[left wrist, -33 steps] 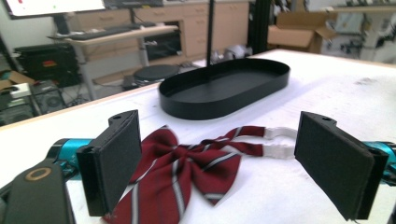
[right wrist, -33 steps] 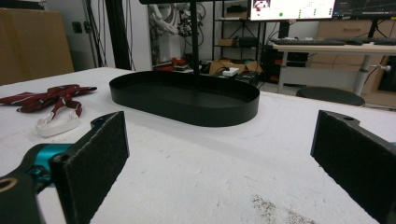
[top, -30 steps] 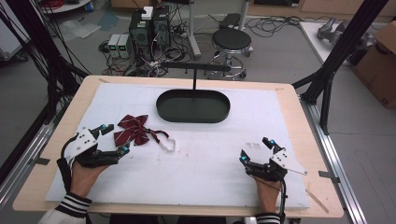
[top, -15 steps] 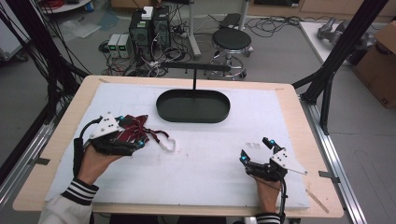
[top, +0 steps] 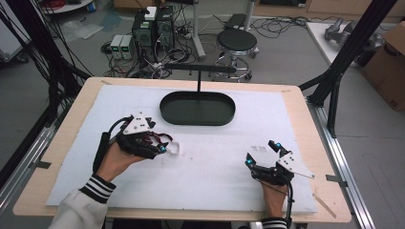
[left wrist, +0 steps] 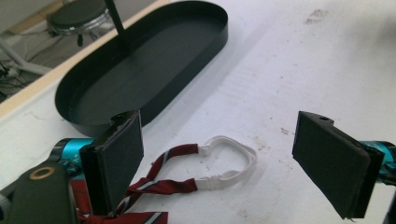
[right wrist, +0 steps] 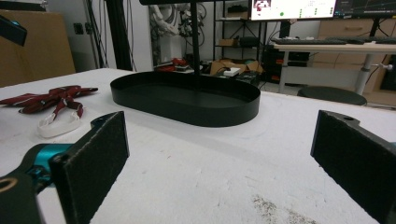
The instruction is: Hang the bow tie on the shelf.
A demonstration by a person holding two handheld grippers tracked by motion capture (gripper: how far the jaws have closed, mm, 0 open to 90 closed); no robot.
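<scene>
below, left gripper (left wrist: 219,158) jaws wide over red bow tie (left wrist: 154,186), right gripper (right wrist: 219,163) wide, empty, labels seemingly unreadable

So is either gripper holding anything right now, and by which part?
Nothing is held. The left gripper is open above the red bow tie and its white strap; the right gripper is open over the bare table.

High view: overhead from the person's side, facing forward and down, whole counter (top: 296,102) in frame
Left gripper view: close, tilted down
Right gripper view: low, near-level across the counter
Shared by all: tray (top: 197,108) (left wrist: 140,70) (right wrist: 187,100), strap (top: 173,148) (left wrist: 224,161) (right wrist: 58,123)
</scene>
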